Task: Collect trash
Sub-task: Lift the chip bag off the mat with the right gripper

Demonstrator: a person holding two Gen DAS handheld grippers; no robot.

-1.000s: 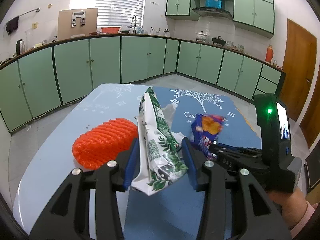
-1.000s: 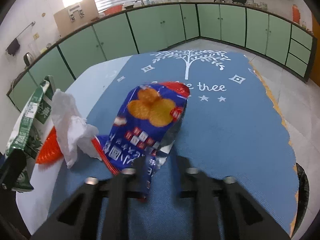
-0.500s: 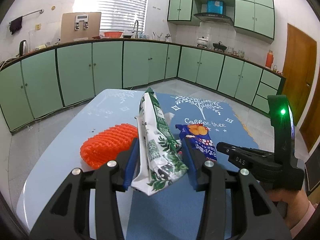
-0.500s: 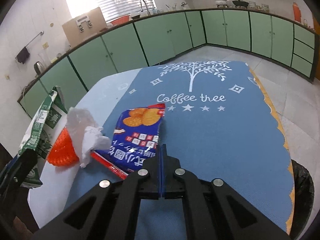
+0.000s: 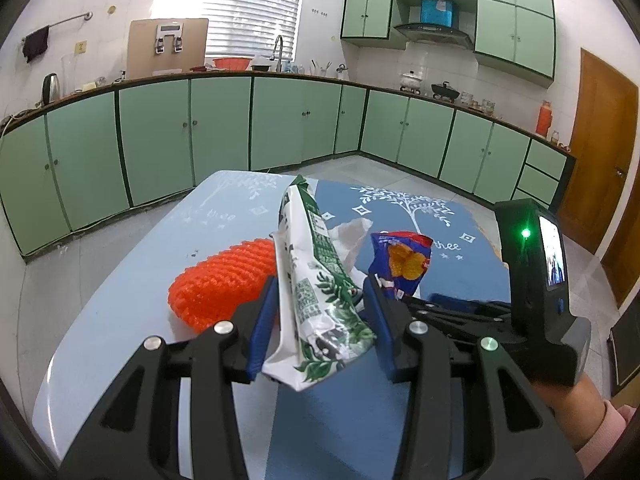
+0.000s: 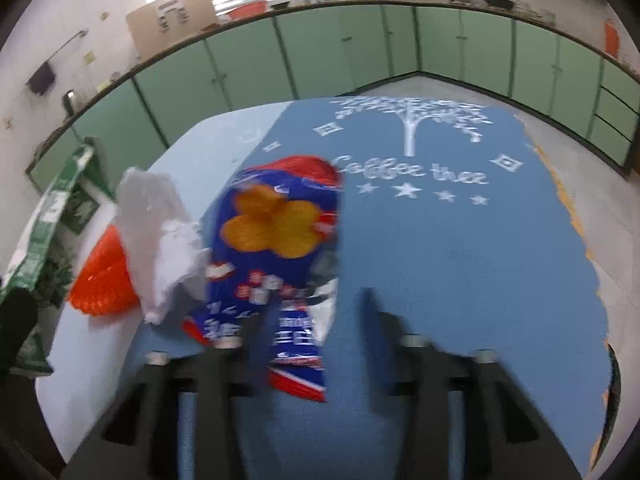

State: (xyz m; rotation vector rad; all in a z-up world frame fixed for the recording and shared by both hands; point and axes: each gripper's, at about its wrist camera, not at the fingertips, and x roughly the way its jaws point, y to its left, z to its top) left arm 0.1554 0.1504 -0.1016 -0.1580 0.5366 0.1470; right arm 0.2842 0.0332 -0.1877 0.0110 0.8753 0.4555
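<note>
My left gripper (image 5: 320, 320) is shut on a green-and-white snack wrapper (image 5: 316, 292), held upright above the table. The wrapper also shows at the left edge of the right wrist view (image 6: 48, 216). My right gripper (image 6: 312, 320) is open, with a blue chip bag (image 6: 276, 256) standing between its fingers, against the left one. The bag also shows in the left wrist view (image 5: 400, 264). A crumpled white tissue (image 6: 160, 232) and an orange foam net (image 5: 224, 284) lie left of the bag.
The table has a light blue top (image 5: 132, 320) and a blue "Coffee thee" mat (image 6: 460, 248). A dark bin (image 6: 614, 392) sits below the table's right edge. Green kitchen cabinets (image 5: 224, 128) ring the room.
My right gripper has opened from shut and moved forward around the chip bag, which now stands up between its fingers. The right view is motion-blurred. My left gripper keeps holding the wrapper.
</note>
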